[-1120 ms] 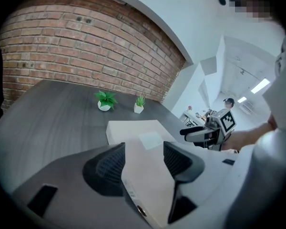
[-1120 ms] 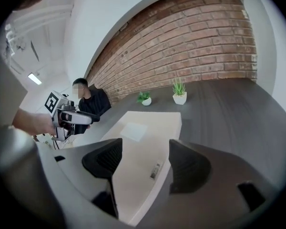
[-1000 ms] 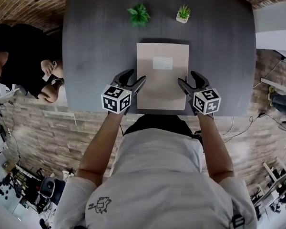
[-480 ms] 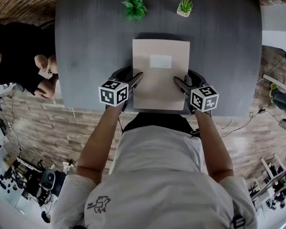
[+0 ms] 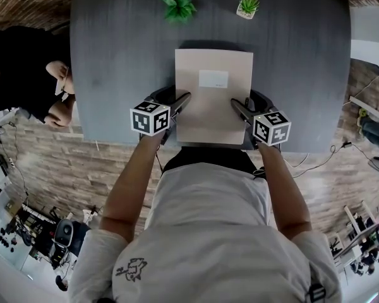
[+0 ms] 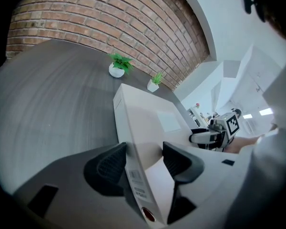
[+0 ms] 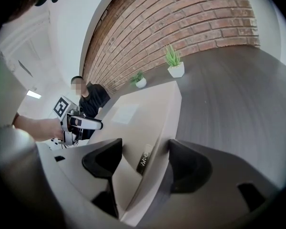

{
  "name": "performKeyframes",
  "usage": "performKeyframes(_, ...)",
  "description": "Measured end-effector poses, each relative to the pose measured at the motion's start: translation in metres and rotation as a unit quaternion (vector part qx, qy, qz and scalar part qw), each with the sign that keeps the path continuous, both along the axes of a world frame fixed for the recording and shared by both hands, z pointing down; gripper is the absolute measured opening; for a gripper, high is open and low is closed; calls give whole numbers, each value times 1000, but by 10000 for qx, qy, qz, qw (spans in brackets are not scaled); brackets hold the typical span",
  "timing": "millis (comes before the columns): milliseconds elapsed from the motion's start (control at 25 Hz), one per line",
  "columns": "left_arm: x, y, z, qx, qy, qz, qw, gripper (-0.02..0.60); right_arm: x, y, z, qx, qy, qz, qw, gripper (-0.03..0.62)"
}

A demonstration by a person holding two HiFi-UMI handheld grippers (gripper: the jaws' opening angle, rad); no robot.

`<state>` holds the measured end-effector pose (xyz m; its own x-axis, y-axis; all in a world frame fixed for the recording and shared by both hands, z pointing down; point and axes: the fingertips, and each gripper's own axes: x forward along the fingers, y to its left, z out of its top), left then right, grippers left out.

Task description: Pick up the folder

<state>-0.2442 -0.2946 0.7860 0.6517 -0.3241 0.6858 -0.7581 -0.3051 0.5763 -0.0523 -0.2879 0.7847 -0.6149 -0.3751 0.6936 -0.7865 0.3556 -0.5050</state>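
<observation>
A thick beige folder (image 5: 213, 100) with a white label lies flat on the dark grey table (image 5: 114, 55), near its front edge. My left gripper (image 5: 172, 101) straddles the folder's left spine edge (image 6: 133, 175). One pad rests against the spine and the other hangs just above the cover, and the jaws (image 6: 143, 159) are closing. My right gripper (image 5: 245, 103) straddles the right edge (image 7: 150, 156), with one jaw over the cover, the other beside it, and a gap showing. Each gripper view shows the other gripper across the folder.
Two small potted plants (image 5: 179, 6) (image 5: 247, 6) stand at the table's far side, beyond the folder. A person in black (image 5: 25, 74) sits at the table's left side. A brick wall rises behind the table.
Both grippers have sunk down along the folder's side edges, and their jaws now straddle those edges. The folder has not moved.
</observation>
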Motion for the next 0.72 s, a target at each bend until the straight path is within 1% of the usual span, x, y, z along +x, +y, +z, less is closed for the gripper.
performKeyframes(440, 0, -1, -5, -4, 11, -169, 9999, 233, -1, -4, -7, -24, -22, 132, 9999, 279)
performKeyframes(720, -7, 6, -38, 376, -71, -227, 9990, 223, -8, 5, -35, 251, 6, 161, 9996, 267)
